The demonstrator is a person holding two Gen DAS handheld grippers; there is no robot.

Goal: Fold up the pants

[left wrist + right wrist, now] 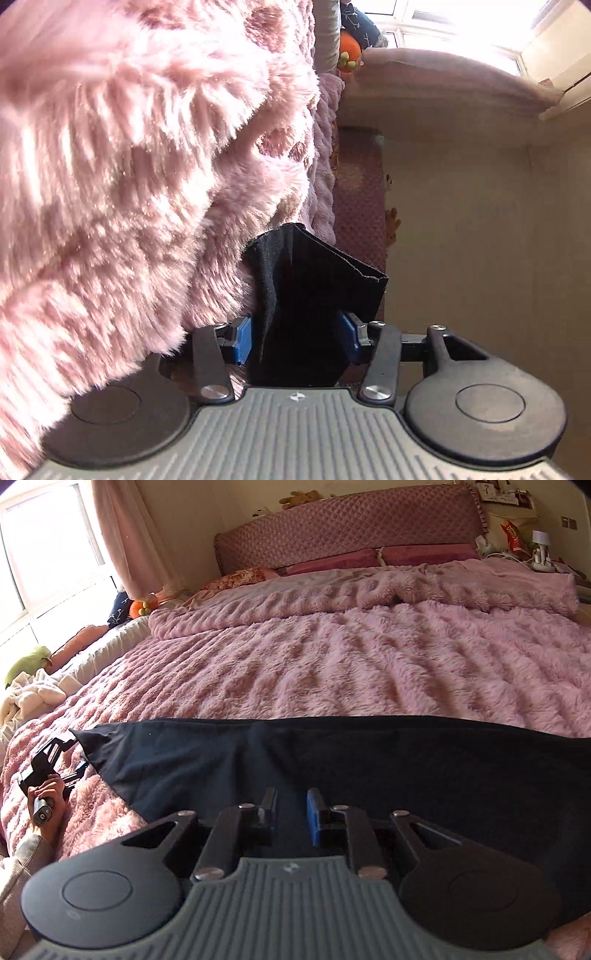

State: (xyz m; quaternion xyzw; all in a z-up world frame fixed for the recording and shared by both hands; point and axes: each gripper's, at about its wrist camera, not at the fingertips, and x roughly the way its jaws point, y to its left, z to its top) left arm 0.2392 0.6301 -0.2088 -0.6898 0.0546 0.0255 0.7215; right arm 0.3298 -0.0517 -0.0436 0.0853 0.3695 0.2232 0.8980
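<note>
Dark navy pants (332, 760) lie spread across the near part of a bed covered by a fluffy pink blanket (332, 657). My right gripper (291, 812) is low over the pants near their front edge, its blue-padded jaws a small gap apart with dark cloth between them. My left gripper (297, 338) shows a wide gap between its blue pads, with a corner of the pants (314, 273) standing between them against the pink blanket (129, 166). The left gripper also shows in the right wrist view (55, 760), held by a hand at the pants' left corner.
A quilted pink headboard (351, 524) and pillows (332, 563) are at the far end. Soft toys (144, 603) and a cream bundle (29, 698) lie along the left side by the window. A cluttered nightstand (535, 554) is at the far right.
</note>
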